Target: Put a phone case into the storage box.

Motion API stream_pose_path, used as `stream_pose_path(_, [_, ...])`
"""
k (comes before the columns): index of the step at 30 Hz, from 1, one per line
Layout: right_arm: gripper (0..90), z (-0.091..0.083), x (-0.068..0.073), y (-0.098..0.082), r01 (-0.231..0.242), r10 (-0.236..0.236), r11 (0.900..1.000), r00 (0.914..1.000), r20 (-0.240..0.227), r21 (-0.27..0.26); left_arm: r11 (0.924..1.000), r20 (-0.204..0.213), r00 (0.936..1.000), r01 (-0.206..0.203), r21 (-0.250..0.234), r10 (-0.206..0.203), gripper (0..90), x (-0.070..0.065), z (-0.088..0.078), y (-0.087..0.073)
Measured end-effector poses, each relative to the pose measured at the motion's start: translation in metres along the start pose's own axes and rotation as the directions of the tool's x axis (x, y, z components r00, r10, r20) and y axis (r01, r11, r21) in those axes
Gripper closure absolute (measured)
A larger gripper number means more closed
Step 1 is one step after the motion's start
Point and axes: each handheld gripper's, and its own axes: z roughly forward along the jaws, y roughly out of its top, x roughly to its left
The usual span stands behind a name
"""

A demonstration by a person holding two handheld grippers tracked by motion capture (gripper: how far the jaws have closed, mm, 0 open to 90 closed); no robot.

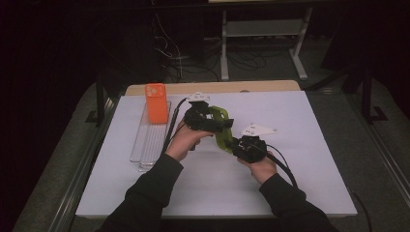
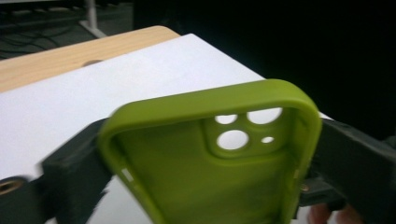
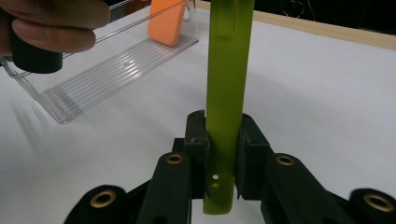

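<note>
A green phone case (image 1: pixel 222 126) hangs above the middle of the white table top, held between both grippers. My right gripper (image 1: pixel 232 143) is shut on its lower end; in the right gripper view the pads (image 3: pixel 196 140) pinch the case's thin edge (image 3: pixel 229 70), which stands upright. My left gripper (image 1: pixel 218 123) comes in from the left across the case's upper part. In the left gripper view the hollow inside of the case (image 2: pixel 210 182) with its camera holes faces me, and both jaws touch its long sides, spread wide.
A clear plastic tray (image 1: pixel 145 145) lies at the left of the white sheet (image 1: pixel 314 159), with an orange phone case (image 1: pixel 156 103) leaning at its far end. A wooden table edge (image 1: pixel 261 87) runs along the back. The person's left hand (image 3: pixel 51 23) hovers over the tray.
</note>
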Motion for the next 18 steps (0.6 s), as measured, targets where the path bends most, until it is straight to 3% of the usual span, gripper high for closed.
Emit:
stream_pose_path(9, [75.9,-0.0002,-0.0001,-0.0001,0.008,-0.008,1.000,1.0000,0.005,0.003,1.0000,0.028,0.9996,-0.001,-0.010,0.001,13.1,0.0024,-0.0027,0.0013])
stream_pose_path(14, [74.1,-0.0002,-0.0006,-0.0002,0.025,-0.026,1.000,0.9997,0.006,0.017,0.9999,0.024,0.9996,-0.015,-0.003,0.015,14.2,-0.0006,-0.0033,0.0025])
stream_pose_path(15, [66.2,-0.0006,0.0001,0.0000,0.023,-0.023,1.000,0.9997,0.000,0.019,0.9998,0.013,0.9997,-0.022,-0.002,0.022,14.4,-0.0017,-0.0030,0.0026])
stream_pose_path(18, [55.4,-0.0024,-0.0002,0.0006,0.039,-0.039,0.999,0.9992,-0.007,0.025,0.9994,0.005,0.9994,-0.034,0.009,0.034,14.5,-0.0015,-0.0043,0.0042])
